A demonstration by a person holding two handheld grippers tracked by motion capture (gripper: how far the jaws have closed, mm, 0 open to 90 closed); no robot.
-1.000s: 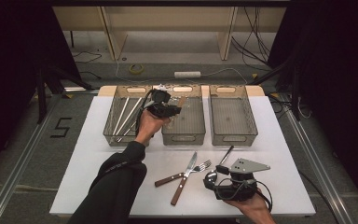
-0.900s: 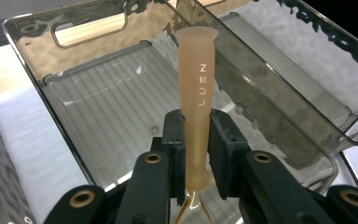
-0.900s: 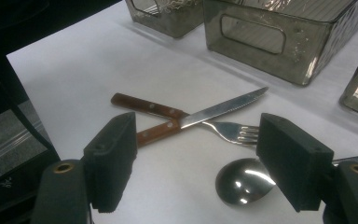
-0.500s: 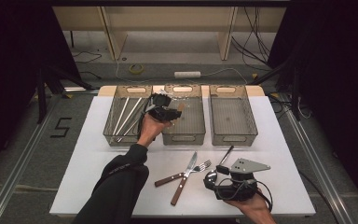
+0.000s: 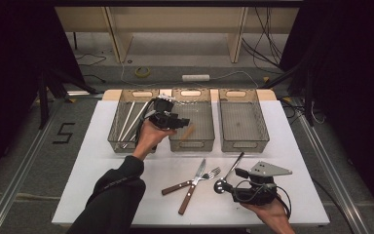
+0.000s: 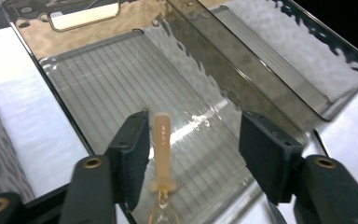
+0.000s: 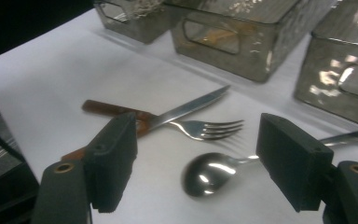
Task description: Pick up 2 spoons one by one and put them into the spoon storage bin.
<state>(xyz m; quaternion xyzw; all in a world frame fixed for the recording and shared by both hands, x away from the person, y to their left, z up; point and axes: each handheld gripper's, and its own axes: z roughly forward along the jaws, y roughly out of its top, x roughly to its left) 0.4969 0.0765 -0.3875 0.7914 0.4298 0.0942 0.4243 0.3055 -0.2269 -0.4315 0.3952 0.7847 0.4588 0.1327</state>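
The left gripper [image 5: 181, 122], jaws just widened, hung over the middle tray [image 5: 195, 141]; the wooden-handled piece [image 6: 161, 140] lay loose between them, above its ribbed floor. The right gripper [image 7: 196, 161] gaped, empty, over a spoon [image 7: 209, 175] before that tray, fork [image 7: 205, 129] and knife [image 7: 186, 109] beside.

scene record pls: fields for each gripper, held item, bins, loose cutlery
left gripper: over middle bin, fingers just been opening
item: pale spoon between the fingers, beside the left one
right gripper: open, spoon on the table between its fingers
left bin: long utensils
right bin: looks empty
loose: knife, fork, crossed
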